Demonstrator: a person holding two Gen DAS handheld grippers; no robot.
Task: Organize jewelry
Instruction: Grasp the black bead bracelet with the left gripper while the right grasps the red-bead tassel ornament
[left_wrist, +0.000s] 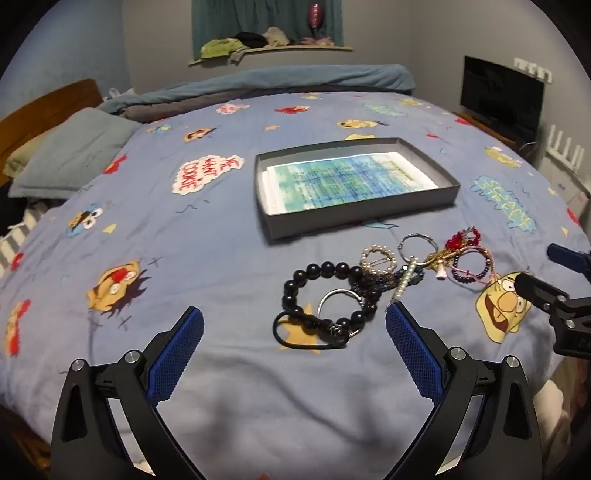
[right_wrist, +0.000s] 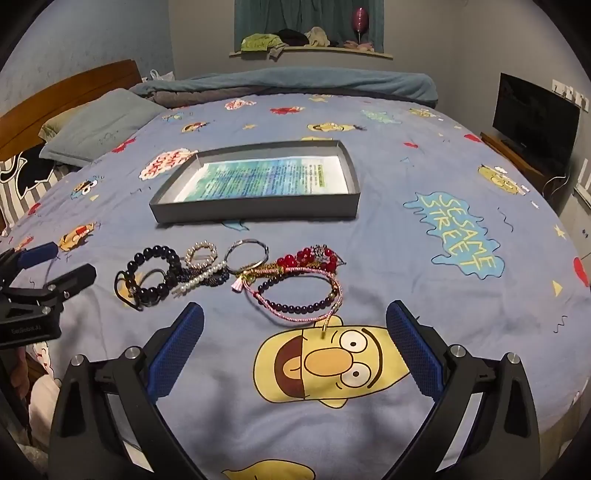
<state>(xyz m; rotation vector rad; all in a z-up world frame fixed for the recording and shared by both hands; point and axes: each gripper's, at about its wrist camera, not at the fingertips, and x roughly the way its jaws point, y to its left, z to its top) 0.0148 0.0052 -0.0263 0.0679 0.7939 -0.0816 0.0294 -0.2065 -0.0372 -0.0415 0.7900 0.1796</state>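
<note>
Jaws of both grippers wide apart; jewelry pile (left_wrist: 384, 280) just ahead.

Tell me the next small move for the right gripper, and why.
Probably lower the right gripper onto the pink cord bracelet, the nearest piece to it. Its jaws stand open and empty, the jewelry all lies on the bedsheet, and the gray box beyond holds only a printed sheet.

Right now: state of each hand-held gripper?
Left hand-held gripper: open, empty, above the black bead bracelet.
Right hand-held gripper: open, empty, near the pink cord bracelet.
</note>
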